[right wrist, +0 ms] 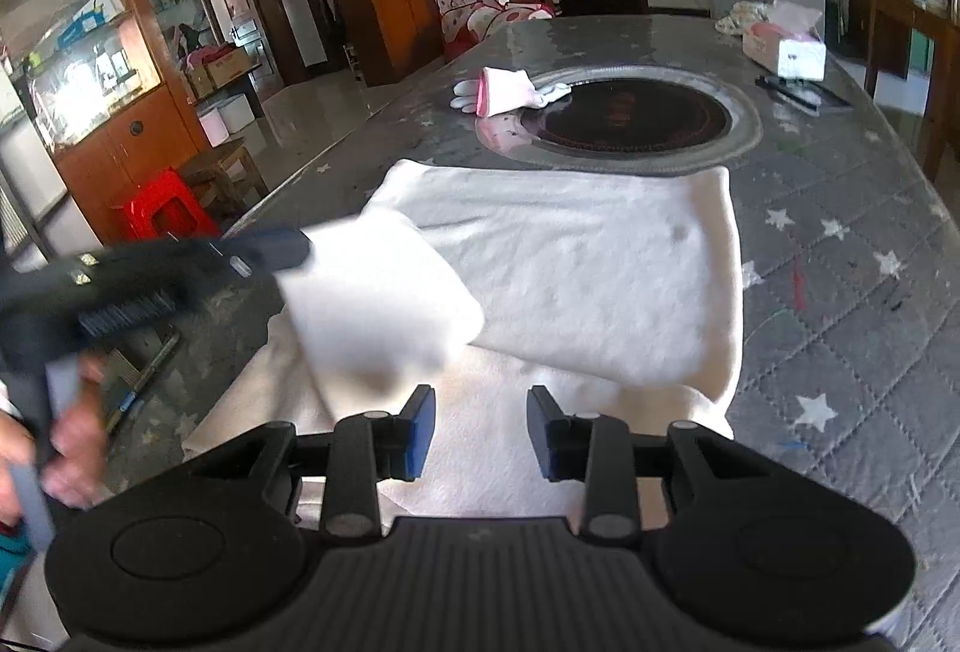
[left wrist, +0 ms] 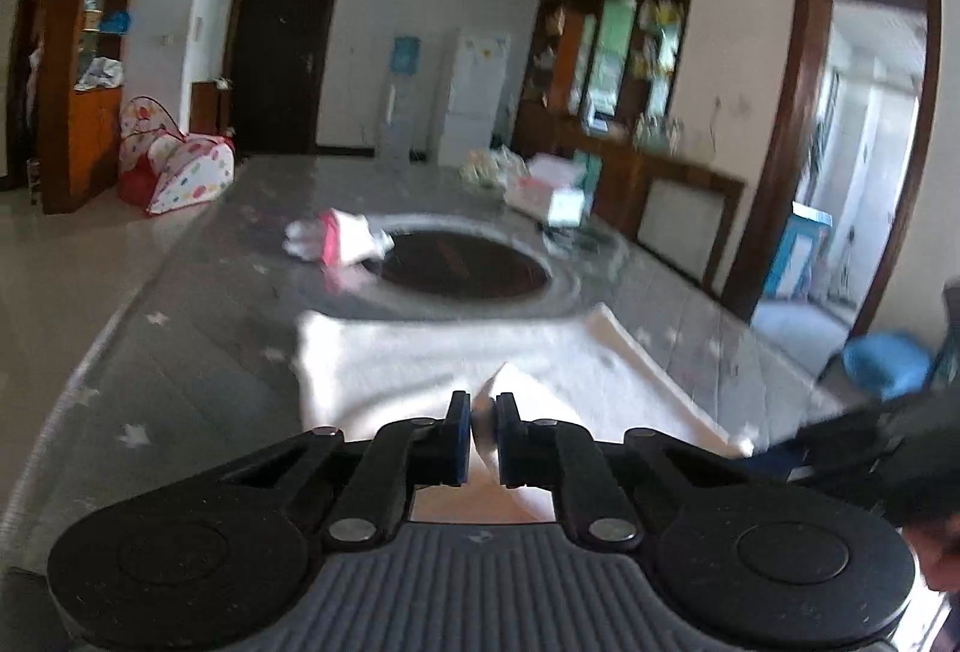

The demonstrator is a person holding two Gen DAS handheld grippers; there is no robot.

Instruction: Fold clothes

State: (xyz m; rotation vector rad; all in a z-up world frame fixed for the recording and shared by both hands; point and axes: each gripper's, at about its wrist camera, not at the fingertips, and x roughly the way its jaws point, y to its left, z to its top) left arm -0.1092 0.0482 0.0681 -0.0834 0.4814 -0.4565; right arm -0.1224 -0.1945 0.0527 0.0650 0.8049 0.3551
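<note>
So right now the fold is mid-swing: the left gripper point(left wrist: 478, 415) has its fingers pinched tight on a corner of the white fleecy cloth point(right wrist: 558, 256), which sits in the lower middle of both views, spread over the grey star-print quilted tabletop point(right wrist: 840, 256). In the right wrist view you can see that same gripper coming in from the left edge, lifting a flap of the cloth up and over the flat part. The right gripper point(right wrist: 480, 433) hovers low over the near edge of the cloth with its fingers apart and nothing between them. My guess is the next bit needs the left one to carry that corner across and lay it down square, while the right either pins the lower layer or grabs the other near corner. Further up the frame there's a pink-and-white glove point(right wrist: 507, 91) beside the round dark inset plate point(right wrist: 624, 118), and a white tissue box point(right wrist: 786, 43) upper right. Couldn't read any writing or labels anywhere, too blurry.
</note>
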